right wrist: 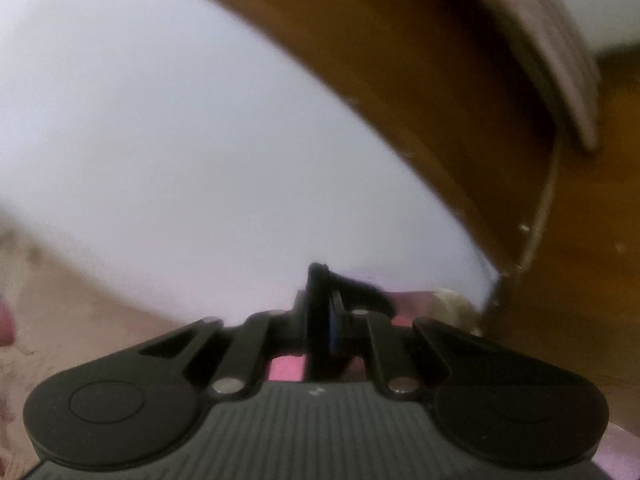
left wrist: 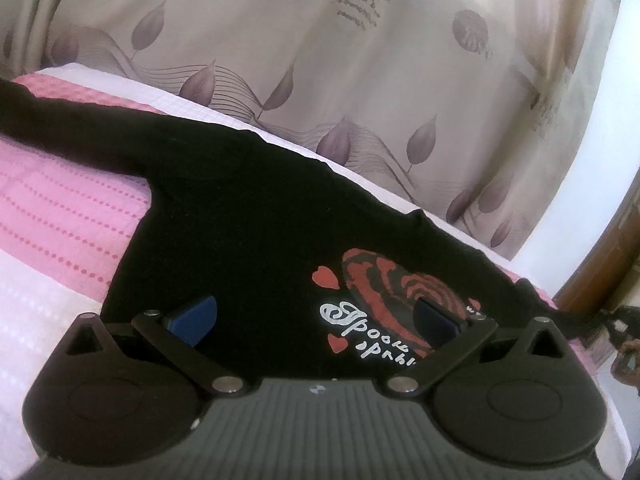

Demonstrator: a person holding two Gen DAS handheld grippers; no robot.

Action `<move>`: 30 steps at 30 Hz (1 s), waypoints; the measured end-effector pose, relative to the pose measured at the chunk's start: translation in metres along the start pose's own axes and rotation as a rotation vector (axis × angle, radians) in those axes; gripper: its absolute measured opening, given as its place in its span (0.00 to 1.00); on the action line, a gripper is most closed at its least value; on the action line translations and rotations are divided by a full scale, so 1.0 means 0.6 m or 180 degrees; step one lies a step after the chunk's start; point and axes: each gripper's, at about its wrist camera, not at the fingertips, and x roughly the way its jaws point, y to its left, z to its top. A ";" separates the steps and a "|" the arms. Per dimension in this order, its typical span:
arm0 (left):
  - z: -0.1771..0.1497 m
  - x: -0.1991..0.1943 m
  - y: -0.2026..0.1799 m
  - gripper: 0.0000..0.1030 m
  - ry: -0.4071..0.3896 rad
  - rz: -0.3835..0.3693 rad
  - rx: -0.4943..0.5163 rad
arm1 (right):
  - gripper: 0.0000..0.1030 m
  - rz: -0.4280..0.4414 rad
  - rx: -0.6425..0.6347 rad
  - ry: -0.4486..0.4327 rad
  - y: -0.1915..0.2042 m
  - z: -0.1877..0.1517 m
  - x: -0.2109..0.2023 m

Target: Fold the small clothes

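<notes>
A small black long-sleeved shirt (left wrist: 248, 216) lies flat on the pink and white bedspread (left wrist: 60, 216). It has a red heart print and white lettering (left wrist: 384, 300). One sleeve (left wrist: 60, 120) stretches to the far left. My left gripper (left wrist: 316, 320) is open, its blue pads just above the shirt's lower body. My right gripper (right wrist: 326, 320) is shut on a fold of black cloth (right wrist: 344, 284), held up in front of a white wall. In the left wrist view the right gripper shows blurred at the far right edge (left wrist: 624, 344).
A beige curtain with purple leaves (left wrist: 320, 60) hangs behind the bed. A white wall (right wrist: 180, 140) and a brown wooden frame (right wrist: 440, 100) stand to the right. The bed's far edge runs along the curtain.
</notes>
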 end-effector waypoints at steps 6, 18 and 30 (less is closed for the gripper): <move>0.001 -0.008 0.014 1.00 -0.0105 -0.0058 -0.0218 | 0.09 0.0587 -0.0132 0.0167 0.169 -0.043 -0.031; 0.007 -0.034 0.051 1.00 -0.0433 0.0076 -0.0676 | 0.09 0.1758 -0.0308 0.1249 0.527 -0.391 0.026; 0.012 -0.049 0.078 1.00 -0.0537 0.0120 -0.0912 | 0.09 0.1733 -0.0718 0.2305 0.647 -0.747 0.047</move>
